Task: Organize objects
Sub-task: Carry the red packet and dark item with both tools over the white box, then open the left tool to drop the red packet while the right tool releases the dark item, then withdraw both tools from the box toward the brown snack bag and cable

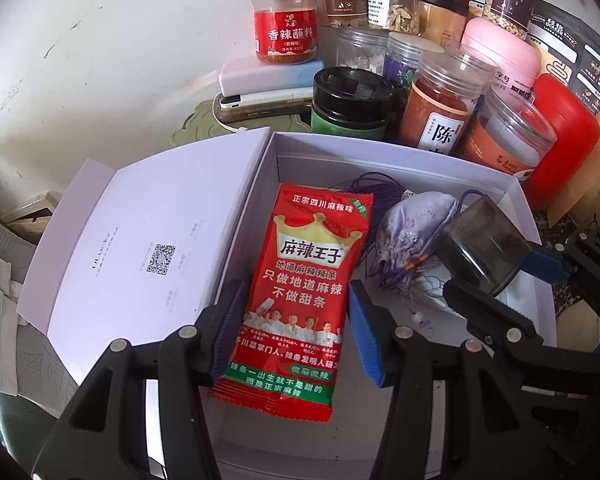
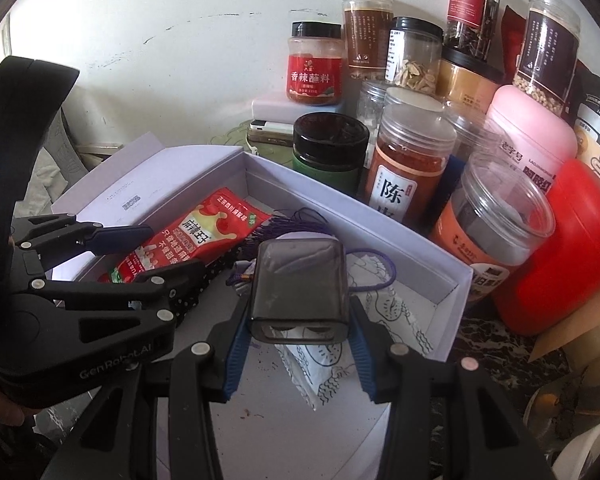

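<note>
White wall (image 1: pixel 100 40) fills the far side of the scene, scuffed and marked, and below it a crowded tabletop carries a dense stand of jars (image 2: pixel 416 92) at the far right, with a red tub (image 2: pixel 572 248) beside them. Nearer sits the open white box (image 1: pixel 380 160), its lid (image 1: pixel 148 240) folded flat to the left.

Inside the box, the red snack packet (image 1: pixel 304 288) lies along the left wall. The left gripper (image 1: pixel 296 328) straddles it with its jaws partly open; its blue pads (image 1: pixel 228 328) stand at the packet's edges, but whether they are pressing I cannot tell. The right gripper (image 2: pixel 300 344) is clamped on a smoky translucent case (image 2: pixel 300 292), held over the right part of the box above a printed white pouch (image 2: pixel 320 372) and a purple sachet (image 1: pixel 416 236) with cords.

Both items look due to be settled in the box. The step would go best by lowering the case into the bare floor near the right wall, clear of the sachet cords, and releasing only once it rests. The packet should stay flat against the left wall, so the two grippers keep apart.
</note>
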